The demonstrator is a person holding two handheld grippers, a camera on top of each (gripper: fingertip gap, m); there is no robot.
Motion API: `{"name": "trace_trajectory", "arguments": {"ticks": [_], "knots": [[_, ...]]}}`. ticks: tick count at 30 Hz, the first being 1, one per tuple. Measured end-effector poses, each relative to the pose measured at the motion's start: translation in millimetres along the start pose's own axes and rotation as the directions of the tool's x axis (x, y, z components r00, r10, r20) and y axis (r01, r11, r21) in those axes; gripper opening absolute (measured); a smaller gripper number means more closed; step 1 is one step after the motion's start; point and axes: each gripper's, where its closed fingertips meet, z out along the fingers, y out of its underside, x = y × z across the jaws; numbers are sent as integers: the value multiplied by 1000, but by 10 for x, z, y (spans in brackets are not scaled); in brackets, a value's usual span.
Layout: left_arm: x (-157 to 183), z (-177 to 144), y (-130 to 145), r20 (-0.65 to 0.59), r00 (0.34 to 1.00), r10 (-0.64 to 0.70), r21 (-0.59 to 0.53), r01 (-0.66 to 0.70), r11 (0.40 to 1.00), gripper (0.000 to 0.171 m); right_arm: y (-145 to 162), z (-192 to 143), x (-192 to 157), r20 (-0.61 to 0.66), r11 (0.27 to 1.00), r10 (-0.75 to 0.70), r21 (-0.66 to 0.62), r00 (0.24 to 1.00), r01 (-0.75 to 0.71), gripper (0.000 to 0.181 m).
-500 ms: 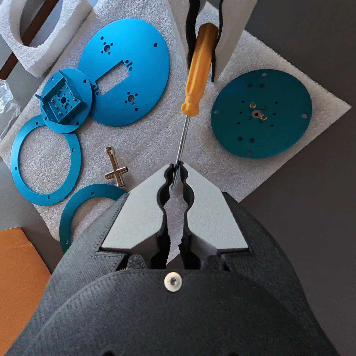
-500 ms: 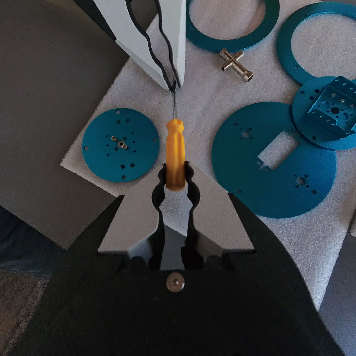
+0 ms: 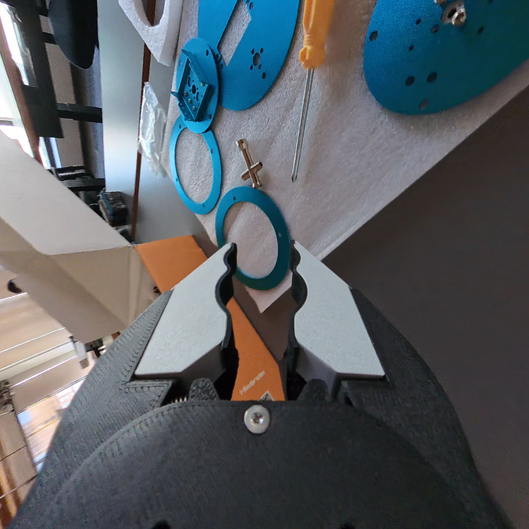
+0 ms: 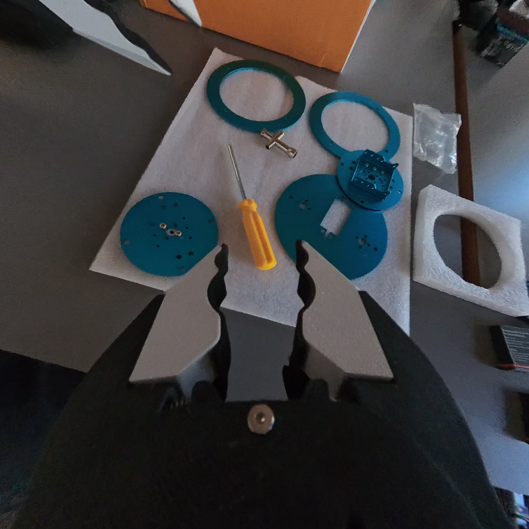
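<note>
Both grippers empty, fingers spread wide. Right gripper (image 4: 261, 248) hangs above the near edge of the white foam sheet (image 4: 186, 160); closest item is the screwdriver (image 4: 252, 220), lying flat on the sheet, apart from both fingers. Screwdriver: yellow ribbed plastic handle, thin bare steel shaft, butt end toward the right gripper, tip pointing away toward the metal cross wrench (image 4: 279, 142). It sits between the drilled blue disc (image 4: 169, 233) and the larger blue disc with rectangular cutout (image 4: 332, 229). Left gripper (image 3: 262, 249) tilted, fingers framing the nearer blue ring (image 3: 253, 237) at a corner of the sheet, contact not discernible; orange box (image 3: 171, 257) beside it. Second blue ring (image 4: 353, 124) partly under the small blue plate carrying a bracket (image 4: 370, 179). Clear plastic bag (image 4: 435, 136) and cut-out foam block (image 4: 469, 249) lie off the sheet on the grey table (image 4: 71, 171).
</note>
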Motion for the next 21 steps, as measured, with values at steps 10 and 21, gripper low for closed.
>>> {"name": "trace_trajectory", "arguments": {"ticks": [10, 21], "knots": [[337, -862, 127, -98, 836, -540, 236, 547, 803, 50, -306, -569, -714, -510, 966, 259, 140, 820, -218, 68], [790, -703, 646, -113, 330, -937, 265, 919, 291, 90, -175, 414, -1716, -528, 846, 483, 74, 699, -528, 122]]}}
